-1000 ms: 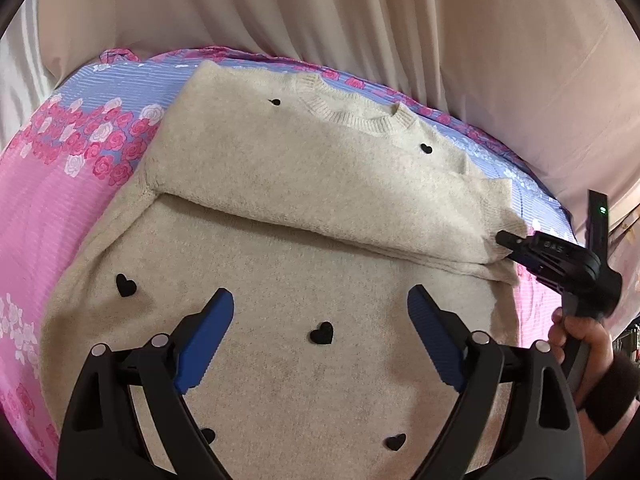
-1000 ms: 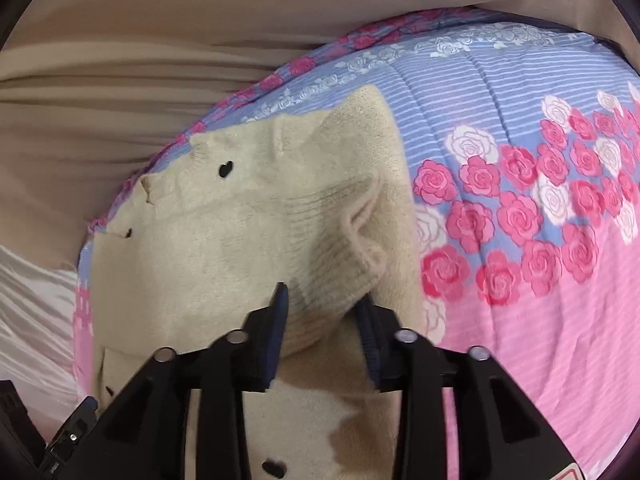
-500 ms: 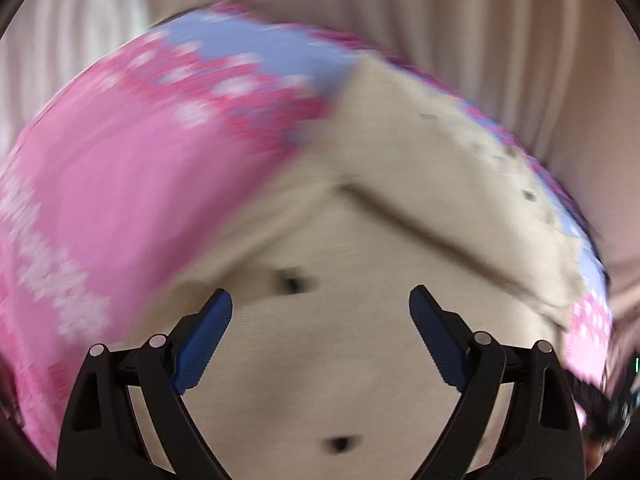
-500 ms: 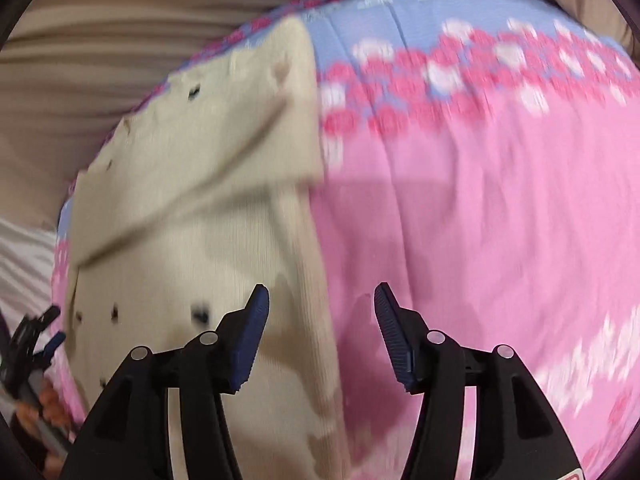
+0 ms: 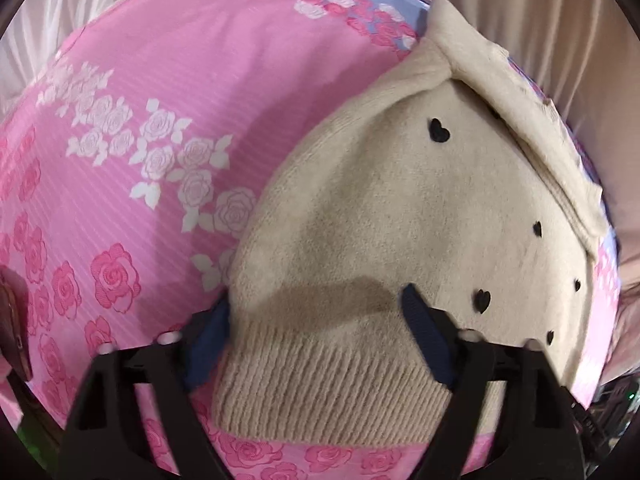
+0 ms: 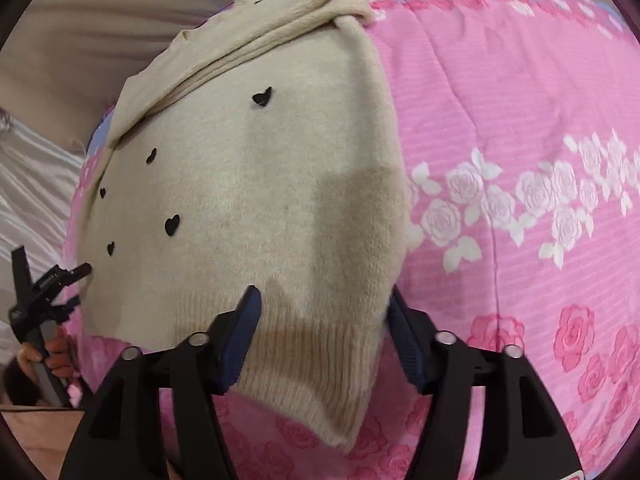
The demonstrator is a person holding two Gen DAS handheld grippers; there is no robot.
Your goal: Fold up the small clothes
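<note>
A beige knit sweater [image 5: 420, 208] with small black hearts lies on the pink rose bedspread [image 5: 140, 120], its sleeves folded across the chest at the far end. My left gripper [image 5: 316, 336] is open, its jaws on either side of the ribbed hem's left corner. My right gripper [image 6: 324, 328] is open around the hem's right corner, with the sweater [image 6: 248, 200] stretching away from it. The left gripper also shows at the left edge of the right wrist view [image 6: 44, 292].
The bedspread [image 6: 520, 140] extends to the right, pink with white and pink roses, blue at the far end. Beige curtains [image 5: 540, 12] hang behind the bed. A brown object [image 5: 12, 320] sits at the left edge.
Both grippers have moved from the upper sweater down to the hem corners. The right gripper let go of the folded sleeve and opened wider. The left stays open.
</note>
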